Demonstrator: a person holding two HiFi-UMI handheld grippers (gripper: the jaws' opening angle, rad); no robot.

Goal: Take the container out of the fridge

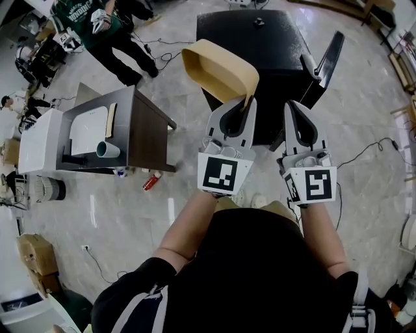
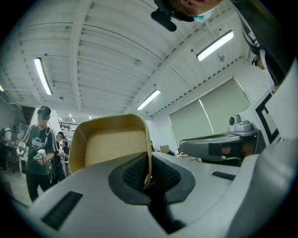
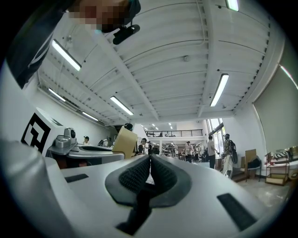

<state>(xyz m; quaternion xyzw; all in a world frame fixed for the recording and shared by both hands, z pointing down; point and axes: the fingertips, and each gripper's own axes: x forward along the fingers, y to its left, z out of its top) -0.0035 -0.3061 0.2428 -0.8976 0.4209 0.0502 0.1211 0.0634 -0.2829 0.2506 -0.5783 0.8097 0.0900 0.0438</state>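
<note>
A tan, empty container hangs tilted in the air in front of the black fridge, whose door stands open at the right. My left gripper is shut on the container's rim; in the left gripper view the thin rim is pinched between the dark pads and the container opens toward the camera. My right gripper is held beside the left one, shut, with nothing between its pads. From the right gripper view the container shows to the left, above the left gripper.
A dark brown table with a white appliance and a roll stands at the left. A red bottle and cables lie on the marble floor. A person in a green shirt stands at the back left. Other people stand further off.
</note>
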